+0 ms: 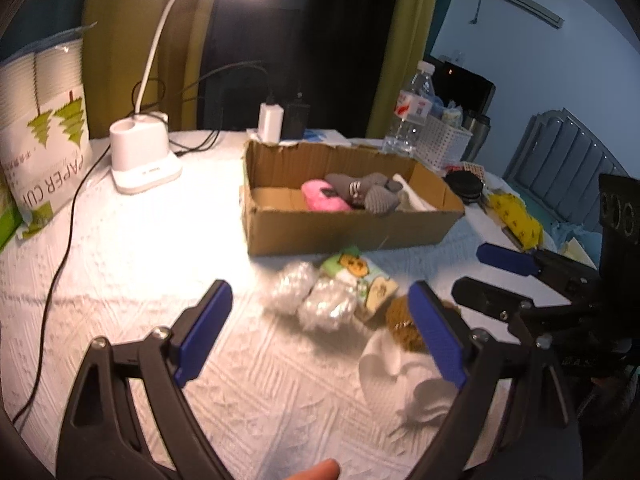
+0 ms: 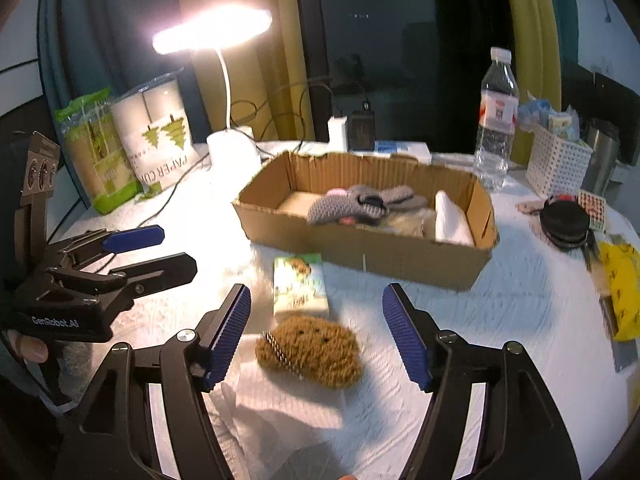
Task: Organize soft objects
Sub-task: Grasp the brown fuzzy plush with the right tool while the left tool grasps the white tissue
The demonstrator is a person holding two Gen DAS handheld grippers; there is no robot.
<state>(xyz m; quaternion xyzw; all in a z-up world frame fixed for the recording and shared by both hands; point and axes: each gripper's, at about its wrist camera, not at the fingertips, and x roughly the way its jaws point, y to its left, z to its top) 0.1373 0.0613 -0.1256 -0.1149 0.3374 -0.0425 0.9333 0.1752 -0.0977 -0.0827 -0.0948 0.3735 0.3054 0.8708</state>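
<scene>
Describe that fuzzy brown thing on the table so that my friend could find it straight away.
Start at the cardboard box on the white table. In front of it lies a small green packet, and just nearer than that sits the brown plush toy, partly on a white tissue. It alone is shaggy and brown, with dark dot eyes and a metal chain.

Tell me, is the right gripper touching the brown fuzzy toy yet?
Apart. In the right wrist view the right gripper stands open, and white cloth shows between each blue pad and the brown fuzzy toy lying between them.
</scene>
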